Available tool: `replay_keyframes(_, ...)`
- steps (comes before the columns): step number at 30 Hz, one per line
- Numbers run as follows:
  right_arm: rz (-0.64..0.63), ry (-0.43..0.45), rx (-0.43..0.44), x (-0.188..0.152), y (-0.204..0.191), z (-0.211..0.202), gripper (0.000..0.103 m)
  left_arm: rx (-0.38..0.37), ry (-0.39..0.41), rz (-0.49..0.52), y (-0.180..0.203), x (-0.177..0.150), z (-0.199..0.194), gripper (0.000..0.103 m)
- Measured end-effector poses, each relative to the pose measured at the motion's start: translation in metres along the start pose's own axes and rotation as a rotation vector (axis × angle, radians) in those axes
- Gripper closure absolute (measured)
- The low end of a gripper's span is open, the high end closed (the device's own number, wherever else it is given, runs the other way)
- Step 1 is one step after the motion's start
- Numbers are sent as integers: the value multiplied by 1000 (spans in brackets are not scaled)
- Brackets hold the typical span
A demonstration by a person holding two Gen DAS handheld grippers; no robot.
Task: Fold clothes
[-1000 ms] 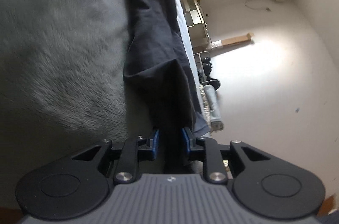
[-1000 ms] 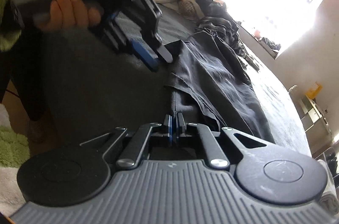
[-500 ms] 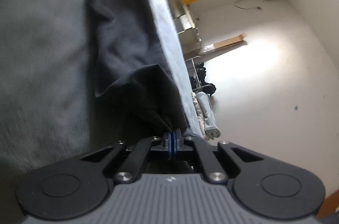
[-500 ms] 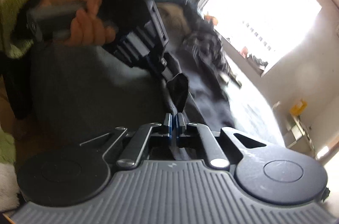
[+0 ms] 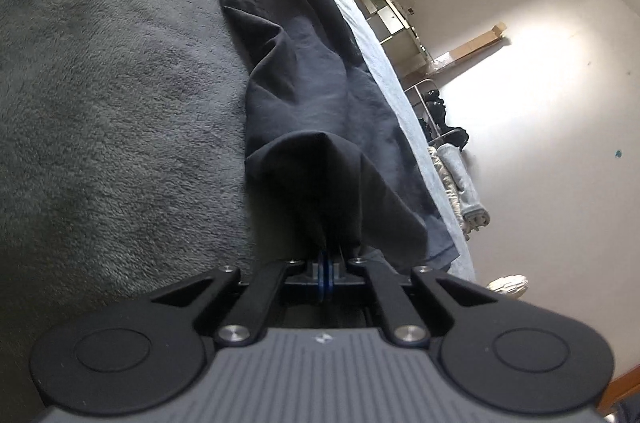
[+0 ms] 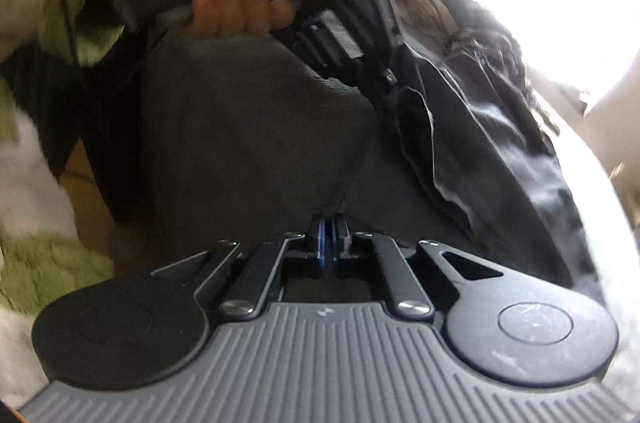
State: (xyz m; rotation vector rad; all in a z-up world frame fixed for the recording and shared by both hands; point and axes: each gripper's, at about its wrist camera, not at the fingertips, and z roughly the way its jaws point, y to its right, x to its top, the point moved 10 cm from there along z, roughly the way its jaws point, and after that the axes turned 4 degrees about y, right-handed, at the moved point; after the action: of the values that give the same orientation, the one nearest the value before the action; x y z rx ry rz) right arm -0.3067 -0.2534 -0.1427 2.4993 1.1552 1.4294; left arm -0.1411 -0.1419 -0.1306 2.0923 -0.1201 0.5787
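A dark navy garment (image 5: 304, 71) lies stretched along a bed covered by a grey fleece blanket (image 5: 112, 71). My left gripper (image 5: 326, 273) is shut on the garment's near edge, and the cloth tents up from its blue pads. My right gripper (image 6: 329, 239) is shut on another part of the same dark garment (image 6: 480, 151), which rises taut from its jaws. The right wrist view also shows the left gripper (image 6: 380, 71), held in a hand, pinching the cloth just ahead.
A pile of other clothes (image 6: 432, 15) lies at the far end of the bed. Beyond the bed edge stand a metal shelf unit (image 5: 394, 19), rolled towels (image 5: 464, 191) and a white wall. A green rug (image 6: 48, 271) lies on the floor.
My left gripper has closed on the garment edge and lifted it. Both grippers have moved forward along the bed with the cloth, and the left gripper now sits farther from the right.
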Motion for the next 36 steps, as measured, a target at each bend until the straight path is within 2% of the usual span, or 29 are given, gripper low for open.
replay_keyframes(4, 148, -61, 49, -15, 5, 15, 99, 9, -12, 31, 0, -8, 0, 99)
replay_keyframes(5, 189, -80, 67, -21, 3, 14, 99, 7, -16, 42, 1, -10, -2, 96)
replay_keyframes(8, 302, -74, 88, -24, 14, -2, 99, 19, -20, 94, 1, -18, -16, 93)
replay_keyframes(10, 429, -44, 81, -24, 36, -20, 99, 23, -20, 121, 3, -23, -26, 89)
replay_keyframes(15, 829, 99, -40, -35, 135, -60, 93, -22, -11, 147, 19, -34, -40, 77)
replay_keyframes(17, 945, 134, -123, -47, 169, -70, 80, -44, -10, 164, 31, -40, -41, 72)
replay_keyframes(19, 1002, 144, -182, -62, 193, -76, 75, -58, -10, 192, 43, -45, -38, 69)
replay_keyframes(22, 1062, 153, -229, -76, 216, -80, 69, -26, 4, 289, 57, -49, -30, 66)
replay_keyframes(25, 1107, 157, -236, -82, 232, -76, 62, 33, 26, 381, 64, -51, -21, 66)
replay_keyframes(28, 1144, 152, -244, -90, 245, -70, 62, 79, 47, 447, 69, -51, -19, 65)
replay_keyframes(34, 1215, 142, -229, -101, 273, -58, 62, 120, 58, 495, 69, -43, -13, 63)
replay_keyframes(36, 1226, 133, -196, -102, 276, -54, 62, 123, 65, 499, 70, -41, -15, 61)
